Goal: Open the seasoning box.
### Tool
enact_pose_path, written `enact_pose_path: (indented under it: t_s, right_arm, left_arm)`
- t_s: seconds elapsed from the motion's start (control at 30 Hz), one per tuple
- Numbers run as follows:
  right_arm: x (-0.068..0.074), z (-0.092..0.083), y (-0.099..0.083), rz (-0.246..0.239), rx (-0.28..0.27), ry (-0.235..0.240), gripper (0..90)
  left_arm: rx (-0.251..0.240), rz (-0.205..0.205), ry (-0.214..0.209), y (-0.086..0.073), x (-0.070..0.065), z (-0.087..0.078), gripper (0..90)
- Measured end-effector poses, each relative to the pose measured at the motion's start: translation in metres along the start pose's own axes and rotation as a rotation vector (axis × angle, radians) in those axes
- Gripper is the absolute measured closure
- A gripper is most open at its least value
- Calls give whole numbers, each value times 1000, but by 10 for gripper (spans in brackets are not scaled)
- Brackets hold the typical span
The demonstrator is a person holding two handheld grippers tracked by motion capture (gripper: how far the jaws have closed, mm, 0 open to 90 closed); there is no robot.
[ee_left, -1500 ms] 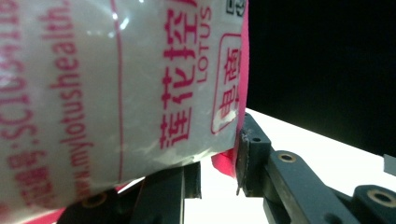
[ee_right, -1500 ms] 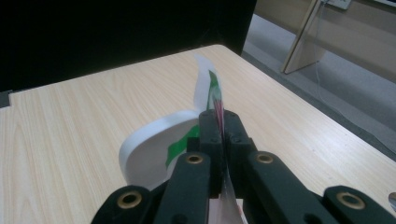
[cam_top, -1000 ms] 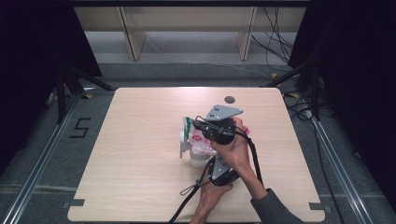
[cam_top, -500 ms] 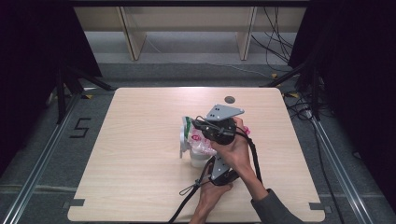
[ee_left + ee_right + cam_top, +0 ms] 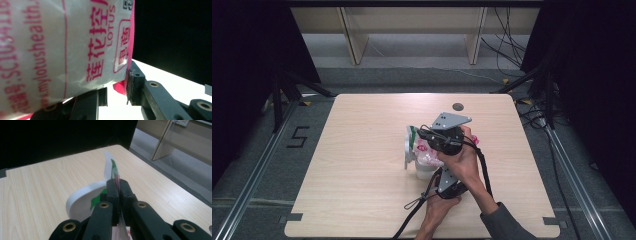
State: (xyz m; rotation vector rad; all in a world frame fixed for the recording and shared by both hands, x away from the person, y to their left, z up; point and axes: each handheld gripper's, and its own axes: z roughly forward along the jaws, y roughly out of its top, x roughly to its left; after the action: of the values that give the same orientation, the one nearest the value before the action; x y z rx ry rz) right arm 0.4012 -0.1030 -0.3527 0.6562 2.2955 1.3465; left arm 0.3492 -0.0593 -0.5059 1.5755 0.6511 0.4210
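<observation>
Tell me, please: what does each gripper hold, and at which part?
The right gripper pinches the thin top edge of the plastic packet. The left gripper clamps the packet's lower body.

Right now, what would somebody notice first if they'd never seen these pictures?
Probably the white plastic packet with pink writing, held up near the middle of the wooden table. The left gripper has its black jaws on either side of the packet's lower end, and the right gripper is pinched shut on the packet's thin top edge. Just beyond it, a white peeled-back lid with green print catches the eye too.
</observation>
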Motion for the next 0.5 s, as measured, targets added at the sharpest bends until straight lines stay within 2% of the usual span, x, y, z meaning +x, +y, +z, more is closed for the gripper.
enact_pose_path:
  t_s: [0.03, 0.17, 0.2, 0.27, 0.3, 0.33, 0.37, 0.4, 0.47, 0.5]
  right_arm:
    - [-1, -1, 0, -26, -12, -13, 896]
    - [-1, 3, -1, -5, 2, -8, 896]
    - [-1, 2, -1, 3, 14, 6, 896]
    - [0, 1, 0, -8, -5, -9, 896]
    - [2, 0, 1, -4, -1, -6, 896]
    - [2, 0, 1, -4, -1, -6, 896]
    - [2, 2, 1, -22, -1, -10, 896]
    - [3, 5, -1, -21, 8, -8, 896]
    - [3, 5, -1, -9, 16, 2, 896]
    - [2, 3, 1, -24, 3, 0, 896]
  left_arm:
    - [-3, -1, 0, 0, 0, 0, 736]
    - [6, -2, 3, -1, 0, 1, 735]
    - [3, -2, 3, -1, 0, 0, 735]
    - [-5, 2, -3, 0, 1, 0, 735]
    - [-80, -77, -9, -1, -5, 5, 735]
    - [-80, -77, -9, -1, -5, 5, 735]
    - [37, 43, 1, 0, 6, -2, 735]
    - [3, -11, 2, -2, 2, 2, 735]
    - [5, -3, 0, -1, 3, 0, 735]
    - [10, 21, 12, -1, 4, 0, 735]
